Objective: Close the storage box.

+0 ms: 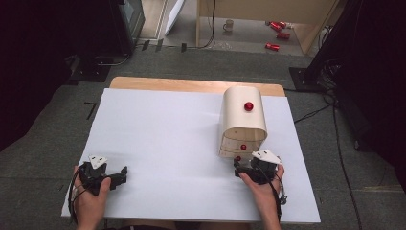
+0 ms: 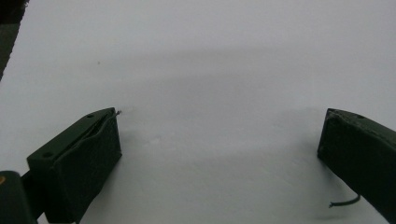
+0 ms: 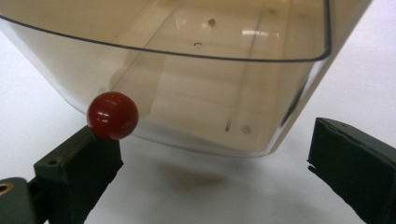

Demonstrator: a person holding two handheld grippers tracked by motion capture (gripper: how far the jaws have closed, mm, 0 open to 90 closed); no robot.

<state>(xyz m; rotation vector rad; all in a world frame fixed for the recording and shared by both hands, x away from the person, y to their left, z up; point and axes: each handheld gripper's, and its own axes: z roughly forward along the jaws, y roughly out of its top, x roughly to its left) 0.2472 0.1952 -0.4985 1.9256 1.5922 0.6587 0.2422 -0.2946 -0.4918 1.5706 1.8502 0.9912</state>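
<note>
— What's the right claw (image 1: 238, 171) doing from where you stand?

— It sits low on the white worktop (image 1: 163, 139), just in front of the small cream-coloured cabinet with the rounded top (image 1: 242, 115). The cabinet stands toward the right of the worktop, nearer the far edge than the person.

— Has it got hold of anything?

— No. In the right gripper view the jaws stand wide apart and the bottom clear plastic drawer (image 3: 196, 84) is pulled out toward them. The drawer's round glossy red knob (image 3: 112, 115) sits right at the tip of one jaw, touching or nearly so; I can't tell which. The other jaw is well clear of the drawer's corner. Nothing is pinched.

— Any more knobs on that cabinet?

— From the high view, one red knob on the curved top (image 1: 248, 106) and another on the drawer front below it (image 1: 243, 147).

— And the left claw (image 1: 125, 173)?

— Over at the near left of the worktop, well apart from the cabinet, held in the person's left hand (image 1: 91, 194). In the left gripper view its jaws are spread wide over bare white surface, with nothing between them.
</note>
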